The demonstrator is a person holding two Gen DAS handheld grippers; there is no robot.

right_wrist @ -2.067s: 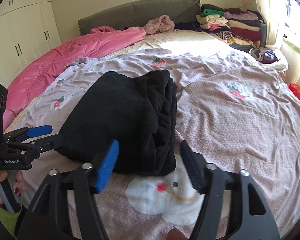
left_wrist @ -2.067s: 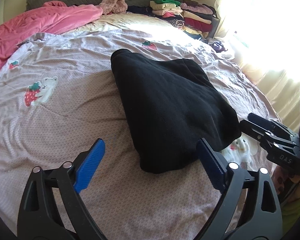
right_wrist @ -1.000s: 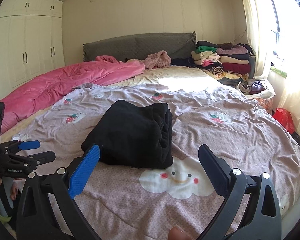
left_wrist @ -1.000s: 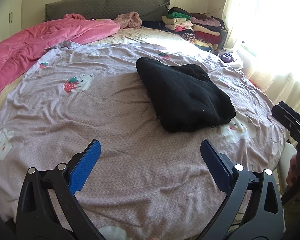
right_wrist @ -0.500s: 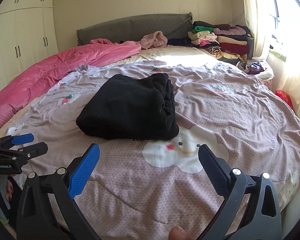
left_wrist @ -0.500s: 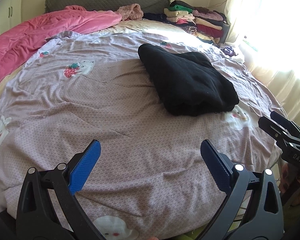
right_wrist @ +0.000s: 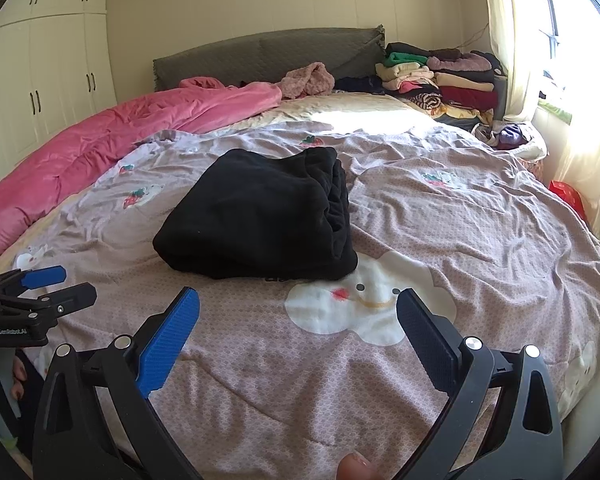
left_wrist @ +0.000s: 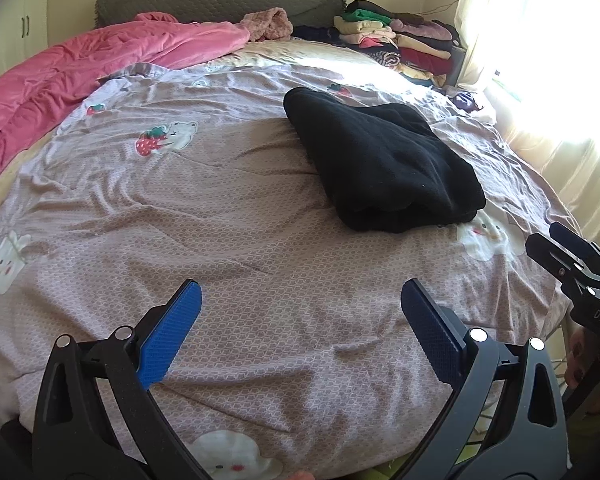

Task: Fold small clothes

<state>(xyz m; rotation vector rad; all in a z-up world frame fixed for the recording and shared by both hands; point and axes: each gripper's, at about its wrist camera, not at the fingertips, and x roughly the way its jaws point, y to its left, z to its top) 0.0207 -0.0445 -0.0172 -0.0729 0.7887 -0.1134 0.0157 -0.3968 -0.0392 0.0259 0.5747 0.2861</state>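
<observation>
Left claw [left_wrist: 300, 320] low over the near edge of the bed, blue pads spread wide apart, nothing between them. Right claw [right_wrist: 298, 320] likewise spread wide and empty, hovering over the mauve bedspread [right_wrist: 480, 240] just short of a white cloud print [right_wrist: 364, 304]. Each claw shows in the other's view at the frame edge, held off the side of the bed; fingertips with dark nails visible on the handles. Beyond the cloud print, touching its far edge, lies the black garment [right_wrist: 260, 216], folded into a thick rectangular bundle, layered edges facing the window side, flat on the bedspread near mid-bed. Well apart from both claws. Strawberry-and-bear prints [left_wrist: 166, 140] scattered on the cover to the left. Further back, a pink quilt [right_wrist: 112, 140] bunched along the left side, a dusty-pink fuzzy item [right_wrist: 308, 78] by the grey headboard [right_wrist: 268, 54]. Far right corner: stacks of folded clothes [right_wrist: 440, 80] beside the sunlit curtain [right_wrist: 516, 40]. White wardrobe [right_wrist: 48, 72] at far left.
</observation>
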